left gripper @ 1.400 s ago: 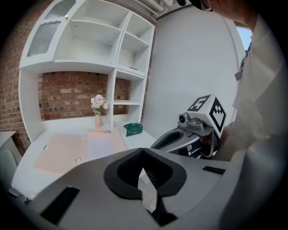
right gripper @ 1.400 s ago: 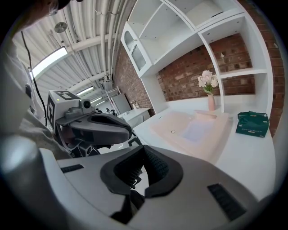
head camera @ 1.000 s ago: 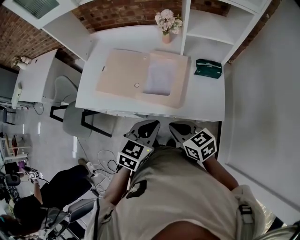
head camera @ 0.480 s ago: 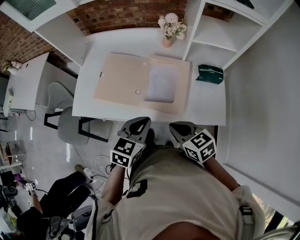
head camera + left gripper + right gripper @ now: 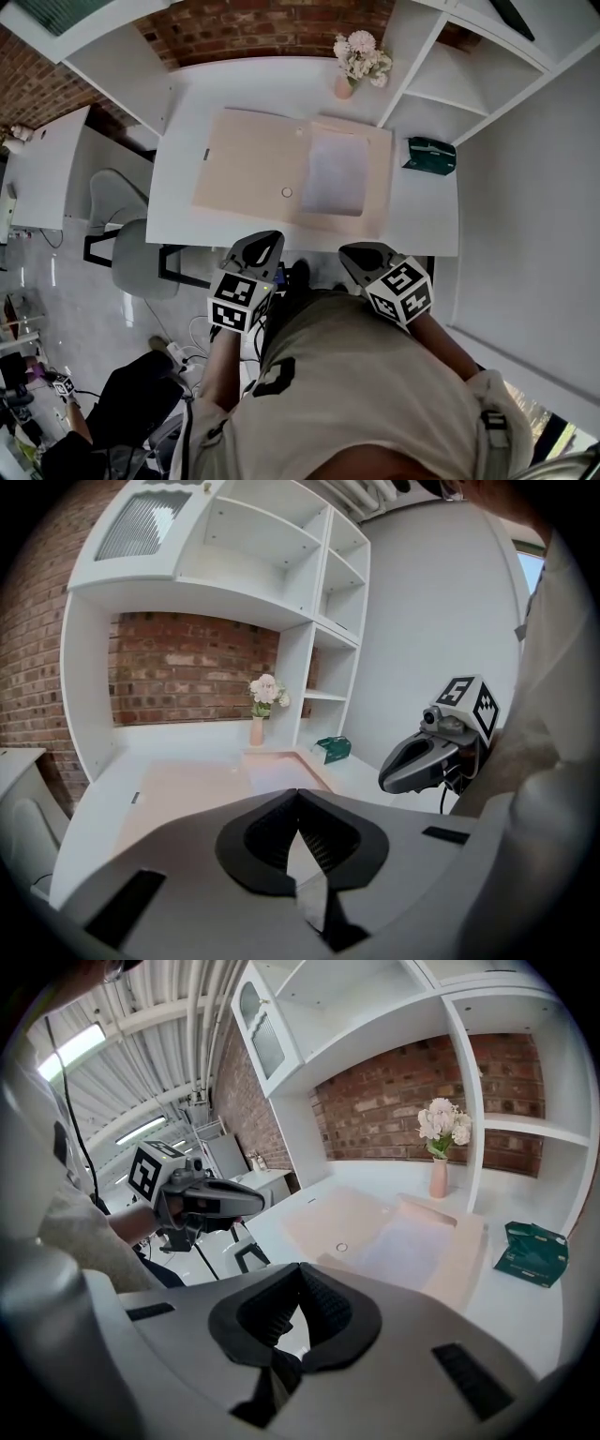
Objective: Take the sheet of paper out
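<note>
at the front edge of a white table [image 5: 183,202] backed by a brick wall [image 5: 253,28], a person holds two grippers short of the things laid out on top. from the left: a grey chair [image 5: 127,244] stands beside the table. an open peach folder [image 5: 248,159] lies flat on the table, its cover spread to the left. the sheet of paper [image 5: 335,175], pale and flat, lies in the folder's right half, with neither gripper touching it. behind it a pink vase of flowers [image 5: 352,70] stands by the wall, and a dark green box [image 5: 431,155] lies on the table further right, under the white shelves [image 5: 450,80]. the left gripper [image 5: 265,240] is clenched, jaws together with nothing between them, just off the table's front edge below the folder. the right gripper [image 5: 354,251] beside it is likewise clenched and empty, apart from the paper.
</note>
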Available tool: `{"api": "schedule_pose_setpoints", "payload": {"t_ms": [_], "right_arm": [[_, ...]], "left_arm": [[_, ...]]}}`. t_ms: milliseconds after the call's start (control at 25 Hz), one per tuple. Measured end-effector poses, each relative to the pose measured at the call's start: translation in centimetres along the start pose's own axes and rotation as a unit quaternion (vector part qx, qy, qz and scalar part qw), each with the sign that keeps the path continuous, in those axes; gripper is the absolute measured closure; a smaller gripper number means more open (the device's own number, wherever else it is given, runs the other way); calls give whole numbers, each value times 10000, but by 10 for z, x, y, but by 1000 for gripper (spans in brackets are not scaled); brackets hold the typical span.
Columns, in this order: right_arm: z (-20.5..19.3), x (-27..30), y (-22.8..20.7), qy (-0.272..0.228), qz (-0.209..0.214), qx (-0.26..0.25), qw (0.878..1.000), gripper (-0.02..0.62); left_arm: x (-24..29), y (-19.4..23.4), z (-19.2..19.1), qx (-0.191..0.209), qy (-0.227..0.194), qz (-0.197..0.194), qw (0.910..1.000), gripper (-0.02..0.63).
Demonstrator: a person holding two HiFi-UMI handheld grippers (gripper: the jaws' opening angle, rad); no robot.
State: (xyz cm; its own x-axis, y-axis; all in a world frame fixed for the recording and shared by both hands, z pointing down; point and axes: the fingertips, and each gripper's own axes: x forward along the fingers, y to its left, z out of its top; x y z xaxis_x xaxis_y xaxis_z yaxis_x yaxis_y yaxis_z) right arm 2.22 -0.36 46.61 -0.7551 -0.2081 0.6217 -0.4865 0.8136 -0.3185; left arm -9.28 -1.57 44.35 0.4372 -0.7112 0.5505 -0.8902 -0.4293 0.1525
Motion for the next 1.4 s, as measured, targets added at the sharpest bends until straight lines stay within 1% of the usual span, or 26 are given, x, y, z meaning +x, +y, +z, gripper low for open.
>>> {"api": "schedule_pose_setpoints", "payload": {"t_ms": [200,400,600,760,880,1000,1080,1200,1320,1400], "right_arm": [[11,19,3,100,-80,32,9999,577],[18,37,6,207,-204,80,9995,577],[21,38,-4,191,-330,205,9991,577],[28,42,-17,188,-163,182,9995,577],[39,44,-28,135,21,72,9999,577],[43,47,-39,171,237,124,9995,577],[43,50,-44,213,362,159,9990,577],[44,51,-50,234,481,172,9984,577],[42,50,-57,234,500,274,9981,577],[41,49,-62,233,477,344,9980,577]], "left_arm": [[5,22,2,-90,-19,-191,9998,591],[11,45,4,-83,-44,-323,9994,591],[25,59,5,-49,90,-339,9994,591],[46,66,11,-74,199,-260,9994,591],[64,73,14,-93,340,-110,9993,590],[79,81,21,-180,423,17,9989,591],[85,87,22,-151,541,91,9984,591],[91,94,21,-235,659,171,9974,591],[100,95,13,-404,782,71,9961,591],[112,93,7,-416,862,-61,9954,591]]}}
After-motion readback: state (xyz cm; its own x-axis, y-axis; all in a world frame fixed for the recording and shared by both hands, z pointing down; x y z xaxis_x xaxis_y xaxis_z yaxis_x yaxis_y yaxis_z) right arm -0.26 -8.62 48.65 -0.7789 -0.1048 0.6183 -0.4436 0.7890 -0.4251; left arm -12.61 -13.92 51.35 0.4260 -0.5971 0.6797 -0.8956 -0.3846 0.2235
